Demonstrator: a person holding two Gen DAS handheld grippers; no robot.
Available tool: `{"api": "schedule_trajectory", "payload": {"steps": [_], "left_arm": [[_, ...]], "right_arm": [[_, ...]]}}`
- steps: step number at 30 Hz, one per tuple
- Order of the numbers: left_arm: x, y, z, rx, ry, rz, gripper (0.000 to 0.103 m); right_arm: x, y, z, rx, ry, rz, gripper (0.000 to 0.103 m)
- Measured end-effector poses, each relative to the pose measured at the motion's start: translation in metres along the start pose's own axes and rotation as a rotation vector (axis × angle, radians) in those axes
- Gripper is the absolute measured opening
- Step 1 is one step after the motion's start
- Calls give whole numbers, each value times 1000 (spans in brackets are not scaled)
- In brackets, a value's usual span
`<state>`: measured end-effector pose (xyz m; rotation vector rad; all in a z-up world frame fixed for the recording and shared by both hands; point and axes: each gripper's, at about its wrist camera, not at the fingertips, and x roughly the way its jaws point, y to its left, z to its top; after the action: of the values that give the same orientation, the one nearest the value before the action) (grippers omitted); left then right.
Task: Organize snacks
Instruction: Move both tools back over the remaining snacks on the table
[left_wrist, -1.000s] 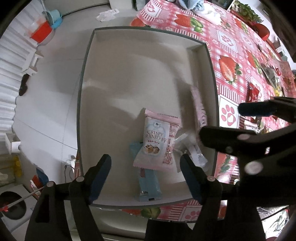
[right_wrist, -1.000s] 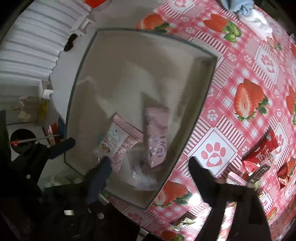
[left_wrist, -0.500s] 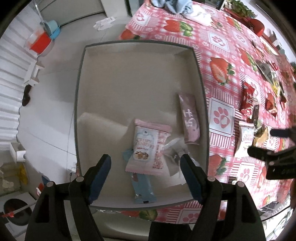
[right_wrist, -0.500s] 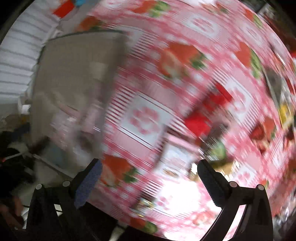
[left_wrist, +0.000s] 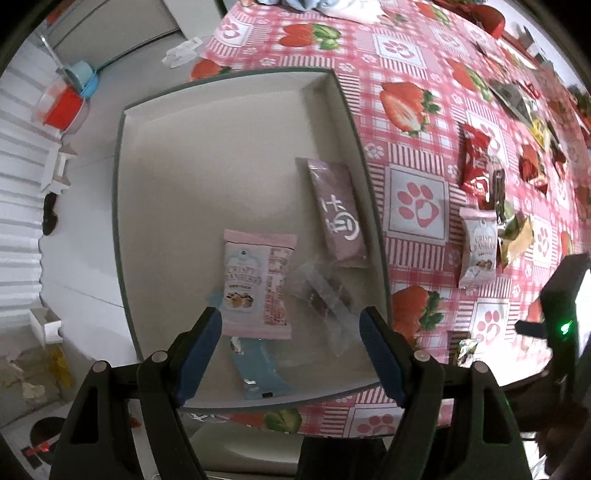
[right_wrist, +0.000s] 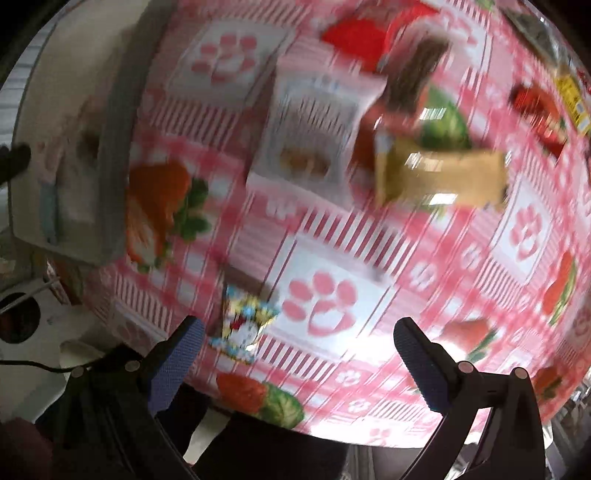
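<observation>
In the left wrist view the box (left_wrist: 236, 155) fills the left and centre, holding the pink cranberry pack (left_wrist: 256, 284) and mauve bar (left_wrist: 338, 210); the left gripper (left_wrist: 290, 334) hangs empty, jaws apart. Right of it, loose snacks (right_wrist: 310, 147) blur under the right gripper (right_wrist: 297, 354), also spread wide; grabbing mid-swing risks pinching the tablecloth (right_wrist: 332, 295)

Red bucket (left_wrist: 61, 107) and blue tub (left_wrist: 85, 75) on pale floor (left_wrist: 88, 206)
</observation>
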<state>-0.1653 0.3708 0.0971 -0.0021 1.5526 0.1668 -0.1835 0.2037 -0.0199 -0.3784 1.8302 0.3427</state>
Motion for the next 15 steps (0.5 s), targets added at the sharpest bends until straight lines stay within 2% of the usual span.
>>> {"api": "schedule_trajectory", "payload": {"steps": [4, 6, 8, 15], "left_arm": [[0, -8, -1, 23, 7, 8, 80], [-1, -13, -2, 40, 7, 11, 80], [-1, -16, -1, 51, 7, 11, 80], [-4, -46, 7, 92, 2, -24, 80]], "right_arm": [[21, 9, -8, -5, 18, -8, 103], [28, 12, -8, -26, 14, -50, 103], [28, 7, -10, -41, -26, -100, 103], [17, -58, -9, 64, -107, -136, 103]]}}
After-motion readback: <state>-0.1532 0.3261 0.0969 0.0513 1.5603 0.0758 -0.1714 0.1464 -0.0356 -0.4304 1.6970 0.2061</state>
